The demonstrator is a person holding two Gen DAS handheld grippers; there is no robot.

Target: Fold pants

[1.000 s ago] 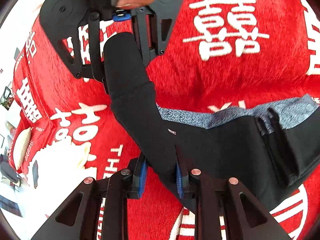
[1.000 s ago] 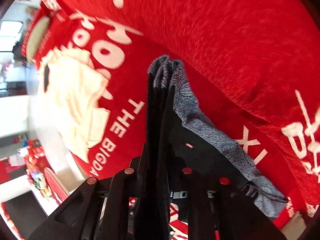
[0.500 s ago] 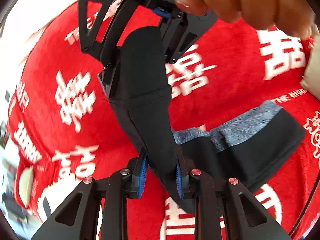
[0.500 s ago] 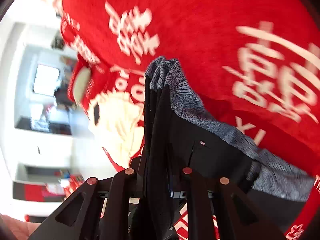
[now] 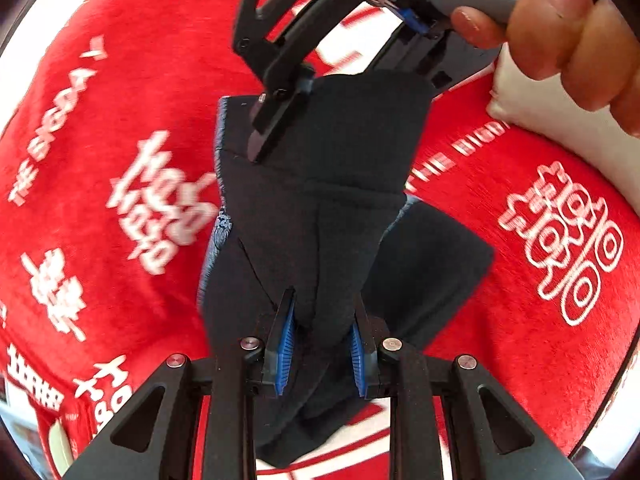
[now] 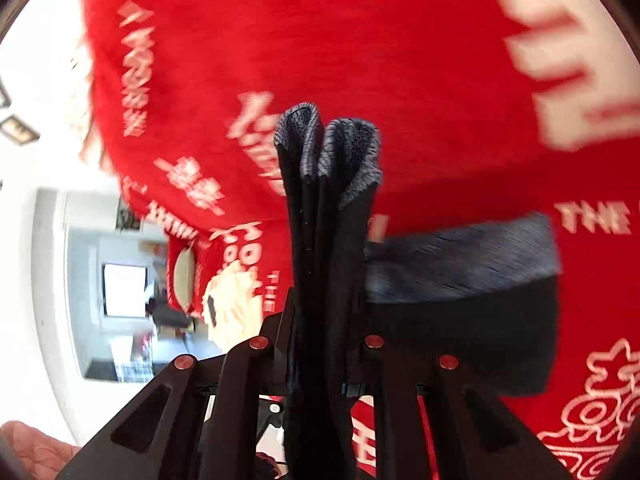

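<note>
While the left claw (image 5: 320, 344) clamps its blue pads on the dark pants (image 5: 320, 208), the right claw (image 6: 324, 320) grips their bunched grey waistband (image 6: 328, 148), so the pants hang stretched between both claws above the red blanket (image 5: 520, 280).

Left hand-held gripper (image 5: 320, 344) clamped; right hand-held gripper (image 6: 324, 344) clamped, pointing downward.

Black pants (image 5: 320, 184) with grey band; red, white-lettered blanket (image 5: 500, 280).
</note>
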